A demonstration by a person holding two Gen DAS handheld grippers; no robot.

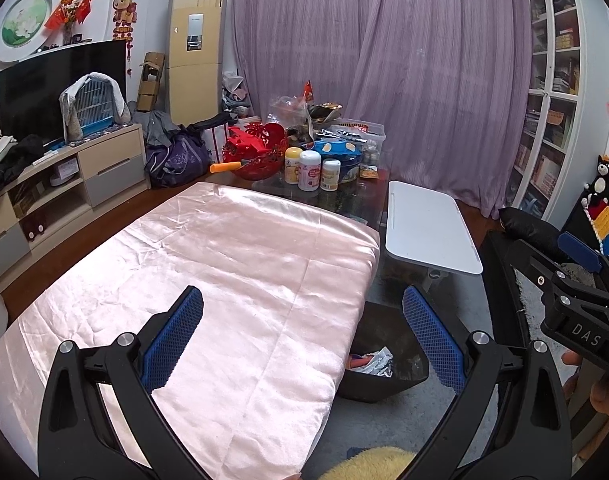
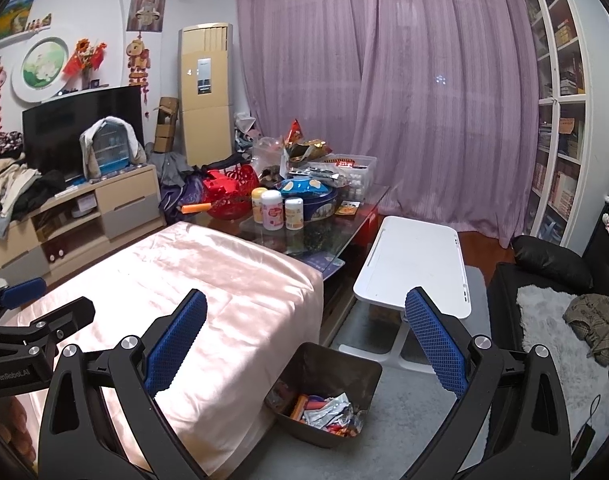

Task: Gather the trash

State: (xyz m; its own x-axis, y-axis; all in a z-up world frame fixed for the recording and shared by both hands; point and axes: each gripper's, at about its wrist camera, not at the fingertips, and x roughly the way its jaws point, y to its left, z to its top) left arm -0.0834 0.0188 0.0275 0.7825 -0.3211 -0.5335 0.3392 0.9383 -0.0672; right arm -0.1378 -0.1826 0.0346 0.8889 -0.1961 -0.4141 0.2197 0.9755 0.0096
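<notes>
A dark trash bin (image 2: 356,368) stands on the grey rug beside the pink-covered table (image 2: 208,280). It holds crumpled wrappers (image 2: 328,408) in silver, orange and red. The bin also shows in the left wrist view (image 1: 400,384), partly behind the table's edge. My left gripper (image 1: 304,336) is open and empty above the pink cloth (image 1: 224,280). My right gripper (image 2: 304,336) is open and empty above the bin and the table's corner. The right gripper also shows at the right edge of the left wrist view (image 1: 576,280); the left gripper shows at the left of the right wrist view (image 2: 32,320).
A glass coffee table (image 2: 344,220) behind the pink cloth carries jars, a blue tin, a red basket and snack bags. A white lap desk (image 2: 416,264) stands to the right of the bin. A black sofa (image 2: 552,264) with a grey throw is at the far right. A TV cabinet (image 2: 84,216) lines the left wall.
</notes>
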